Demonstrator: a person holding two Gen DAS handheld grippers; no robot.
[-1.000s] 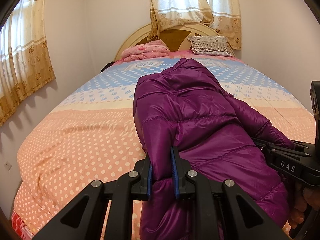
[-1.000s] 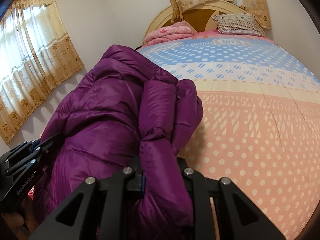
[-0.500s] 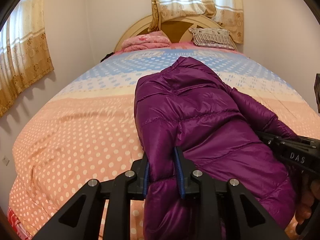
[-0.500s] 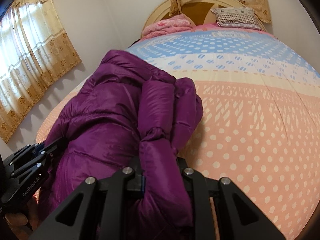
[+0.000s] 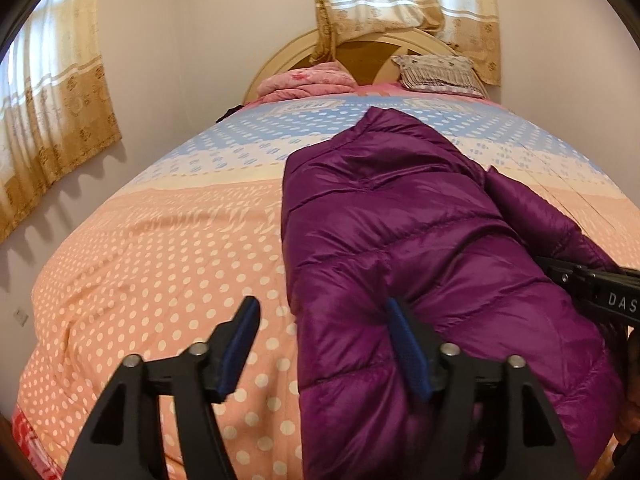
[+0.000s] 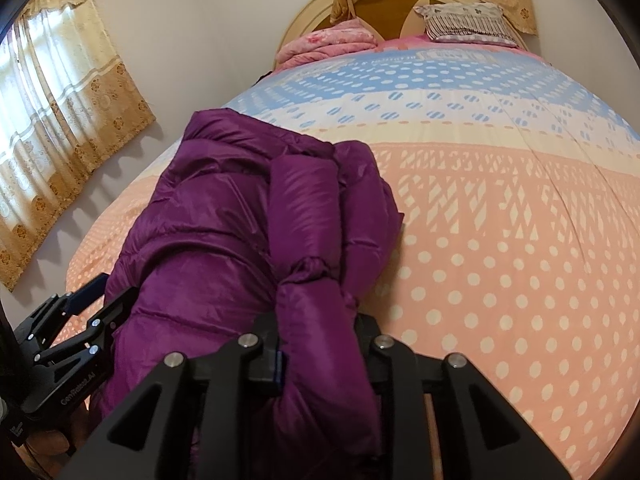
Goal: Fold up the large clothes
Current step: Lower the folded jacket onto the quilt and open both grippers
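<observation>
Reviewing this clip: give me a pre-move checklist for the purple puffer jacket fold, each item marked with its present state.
1. Left gripper open, off the purple puffer jacket: ok.
2. Right gripper clamped on the jacket's hem: ok.
3. Sleeve folded onto the body: ok.
4. Jacket lies on the polka-dot quilt: ok.
5. Far side of the quilt bare for folding forward: ok.
6. Layers underneath smooth: cannot tell.

Home bedroom: bed [image 5: 160, 264], headboard [image 5: 280, 64], pillow [image 5: 438, 72], probably window curtains [image 5: 52, 120].
</observation>
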